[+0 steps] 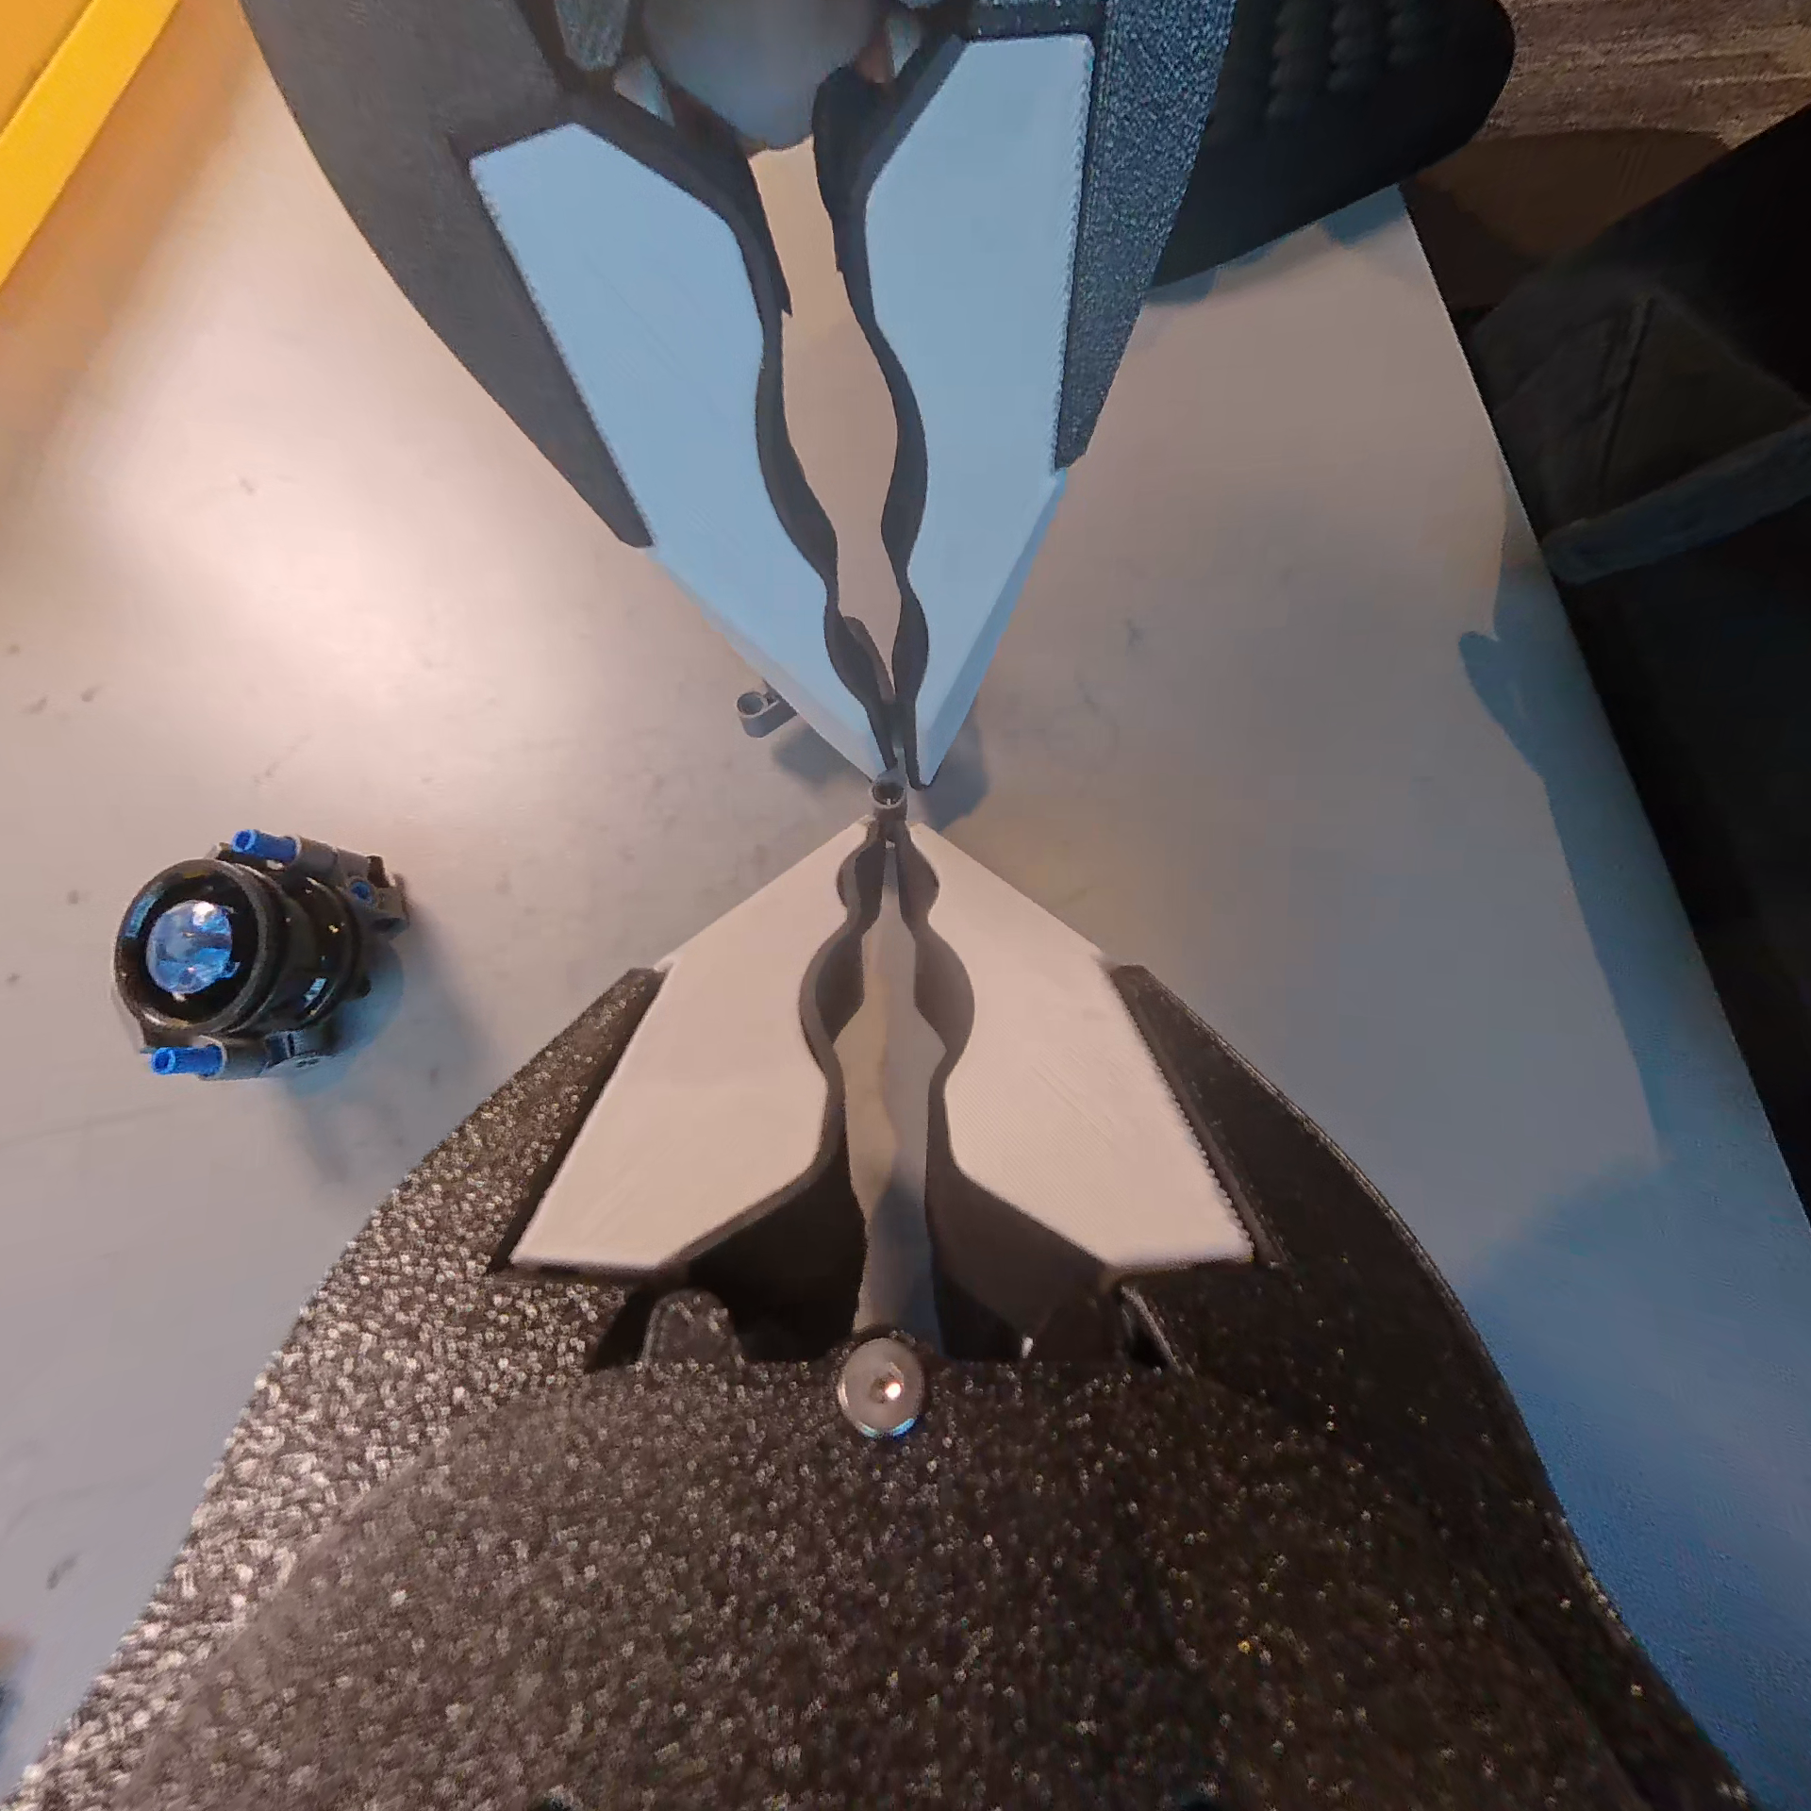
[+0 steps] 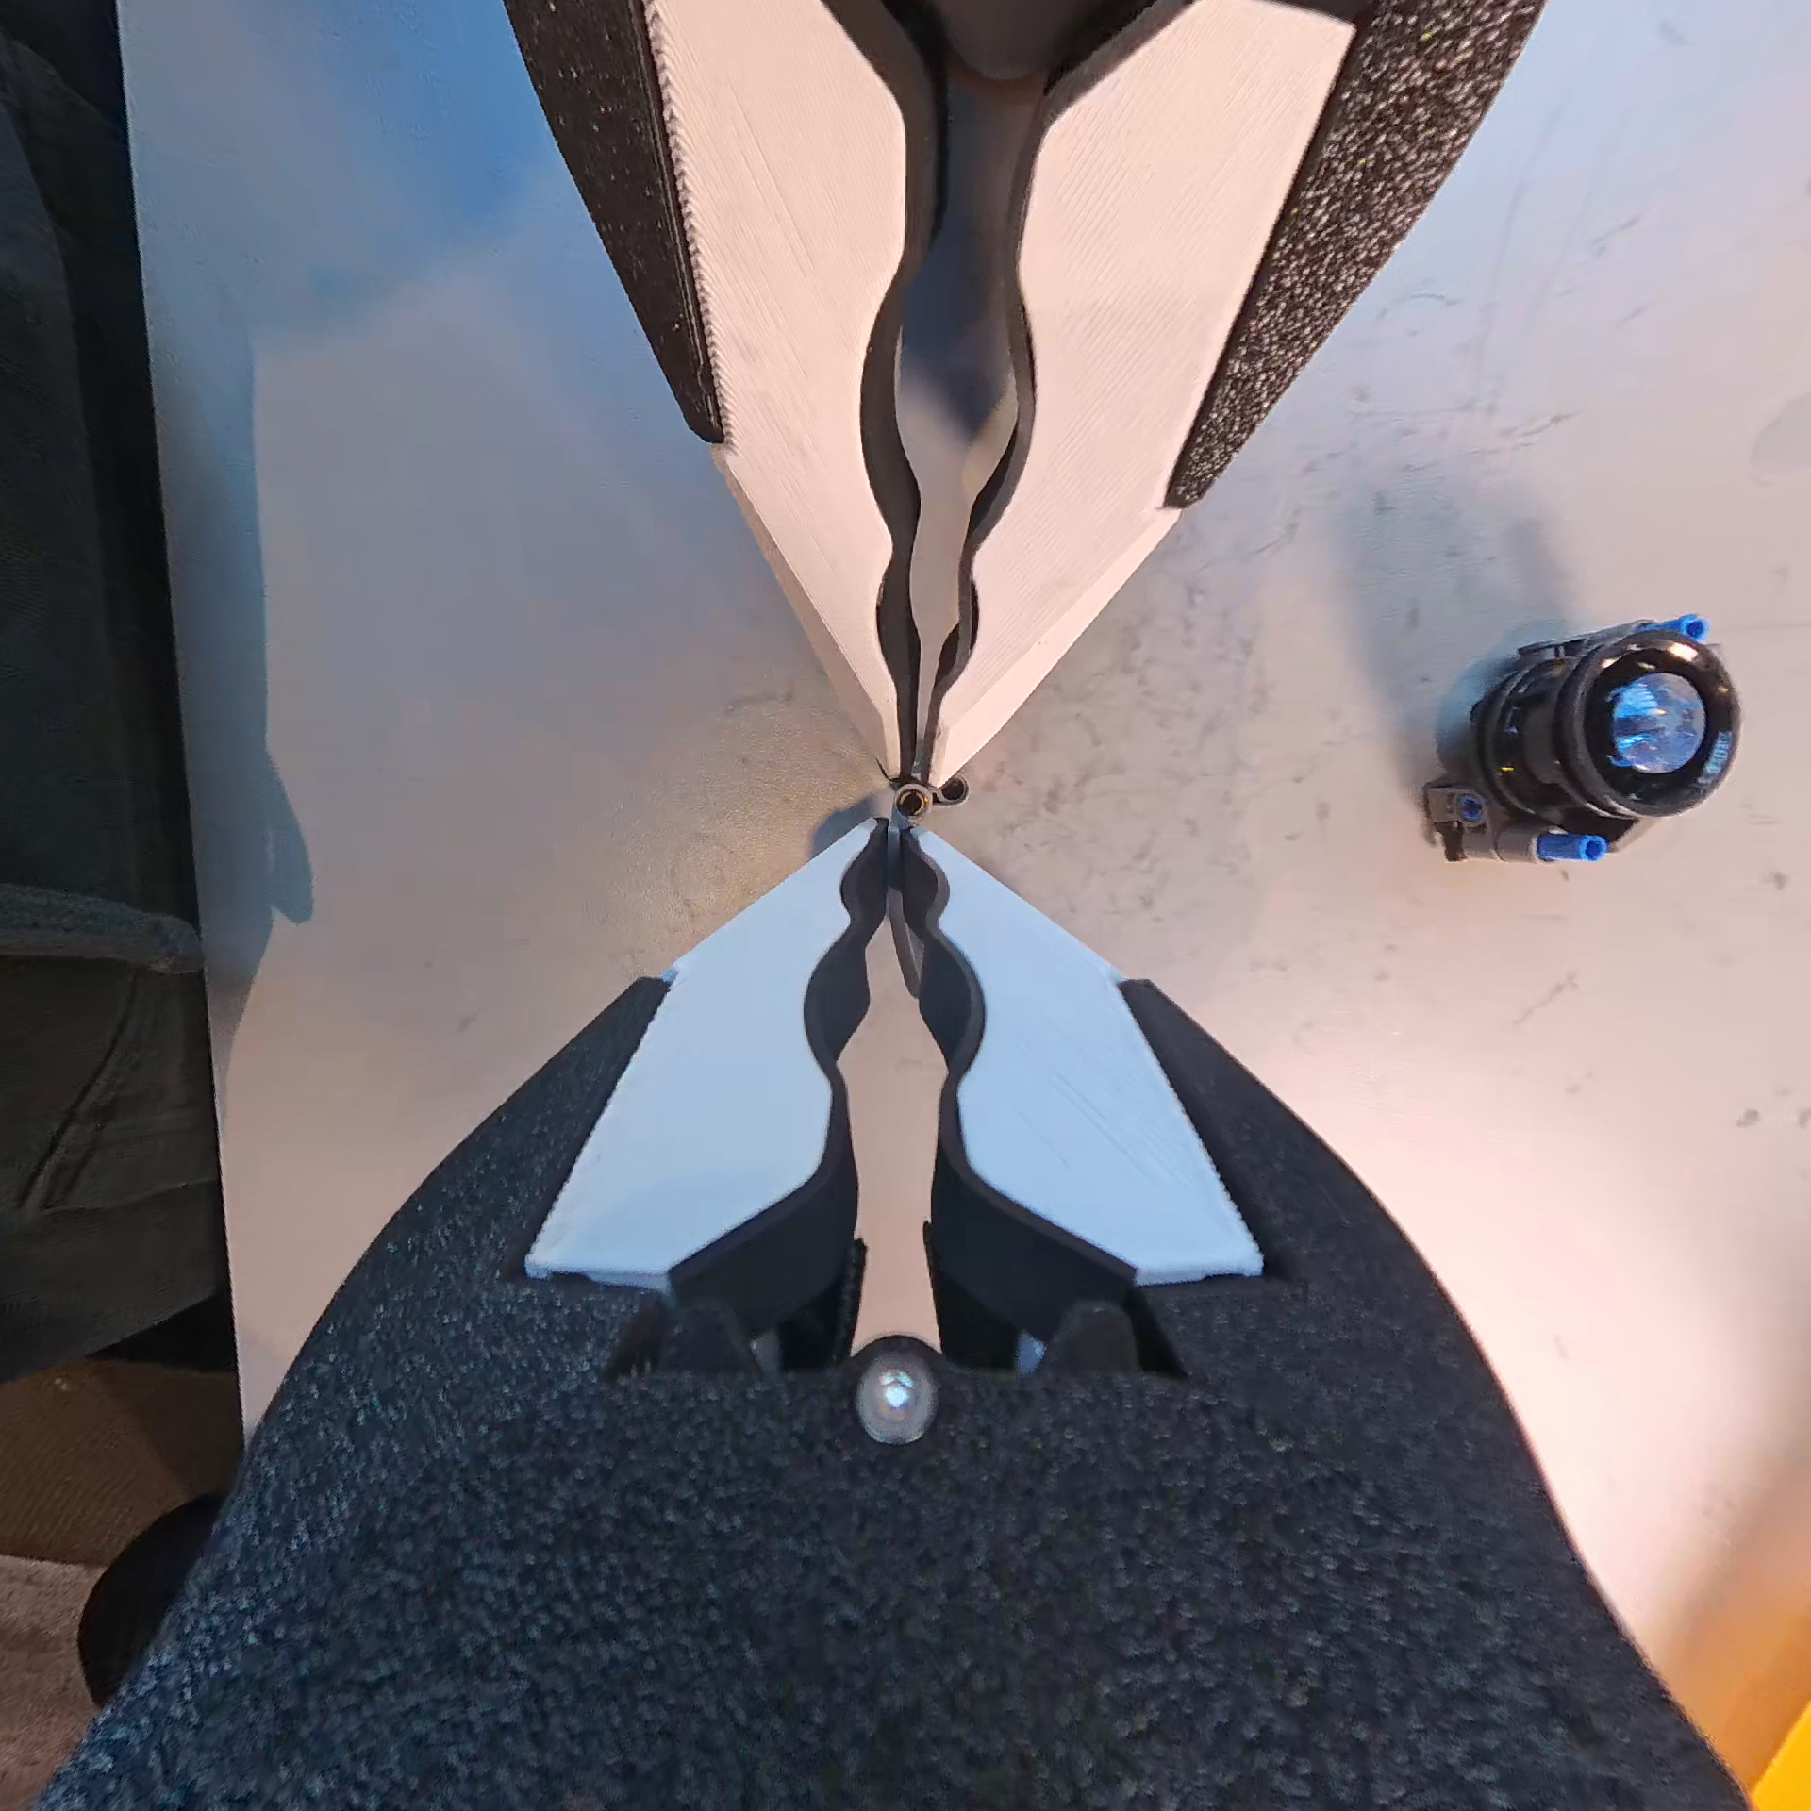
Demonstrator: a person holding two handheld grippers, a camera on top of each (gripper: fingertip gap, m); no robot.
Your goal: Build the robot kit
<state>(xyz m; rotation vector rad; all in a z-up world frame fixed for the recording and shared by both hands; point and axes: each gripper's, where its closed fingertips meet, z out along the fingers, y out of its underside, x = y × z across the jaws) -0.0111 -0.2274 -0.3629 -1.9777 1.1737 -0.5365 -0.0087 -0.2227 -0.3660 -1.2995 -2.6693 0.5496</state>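
Observation:
My two grippers meet tip to tip above a grey table (image 1: pixel 1225 882). My left gripper (image 1: pixel 887 831) is shut, with a small dark ring-ended connector piece (image 1: pixel 890 792) at its tips. My right gripper (image 2: pixel 897 828) is shut on a thin dark rod (image 2: pixel 900 931) that runs back between its fingers and meets the connector (image 2: pixel 931 796). The right gripper (image 1: pixel 897 769) comes in from the top of the left wrist view, and the left gripper (image 2: pixel 916 769) comes in from the top of the right wrist view. How the rod and the connector join is too small to tell.
A black cylindrical assembly with a blue lens and blue pins (image 1: pixel 245 955) lies on the table, apart from the grippers; it also shows in the right wrist view (image 2: pixel 1588 745). A small grey connector (image 1: pixel 759 704) lies beside the right finger. A yellow edge (image 1: pixel 59 127) and dark furniture (image 1: pixel 1666 441) border the table. The tips of both grippers are at nearly the same place.

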